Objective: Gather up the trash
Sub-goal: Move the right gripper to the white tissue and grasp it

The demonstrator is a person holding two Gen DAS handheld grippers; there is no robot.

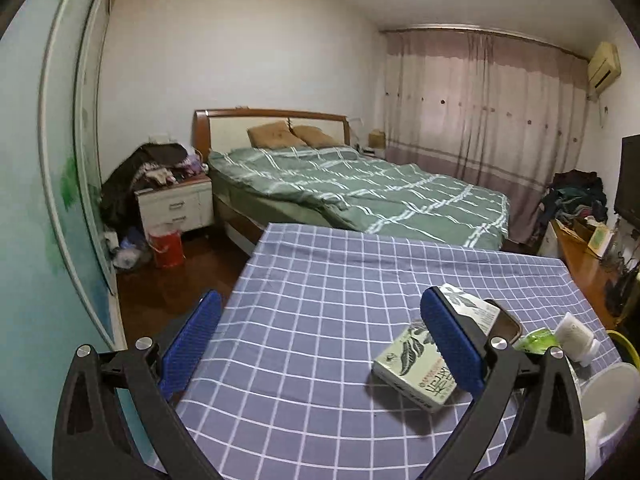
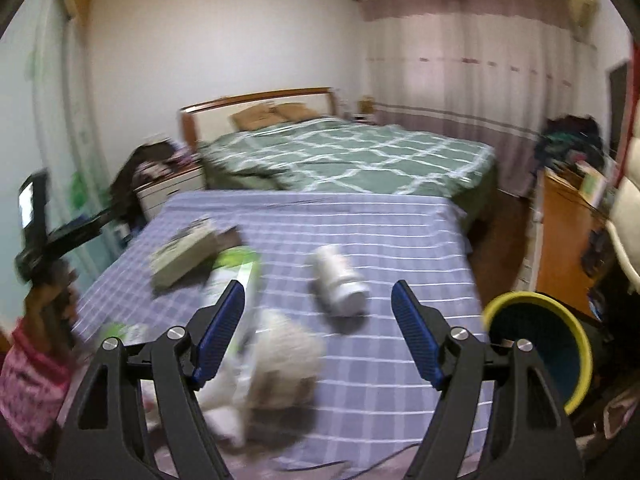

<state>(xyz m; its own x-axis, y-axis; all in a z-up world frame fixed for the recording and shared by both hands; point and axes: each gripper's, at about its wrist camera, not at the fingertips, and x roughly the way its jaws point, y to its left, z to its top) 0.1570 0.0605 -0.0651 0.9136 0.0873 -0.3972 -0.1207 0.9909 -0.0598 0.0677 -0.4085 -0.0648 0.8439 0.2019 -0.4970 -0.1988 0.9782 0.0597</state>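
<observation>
Left gripper (image 1: 320, 336): your 2 blue pads stand wide apart over the checked tablecloth (image 1: 320, 280), nothing between them.
Your left hand (image 2: 48, 300): seen at the left edge of the right wrist view, in a pink patterned sleeve, clasping the handle.
Book (image 1: 420, 364): lies flat on the cloth, partly behind your left gripper's right pad.
Green-and-white packet (image 2: 236, 276): blurred, on the cloth just right of the book, running down behind your right gripper's left finger.
Crumpled paper (image 2: 288, 364): pale wad near the table's front edge, between the right gripper's fingers and low in the frame.
White bottle (image 2: 340, 284): lying on its side mid-table, apart from the wad.
Right gripper (image 2: 320, 336): released, pads clearly spread, gripping nothing.
Yellow-rimmed bin (image 2: 560, 364): just off the table's right edge, mouth tilted toward you.
</observation>
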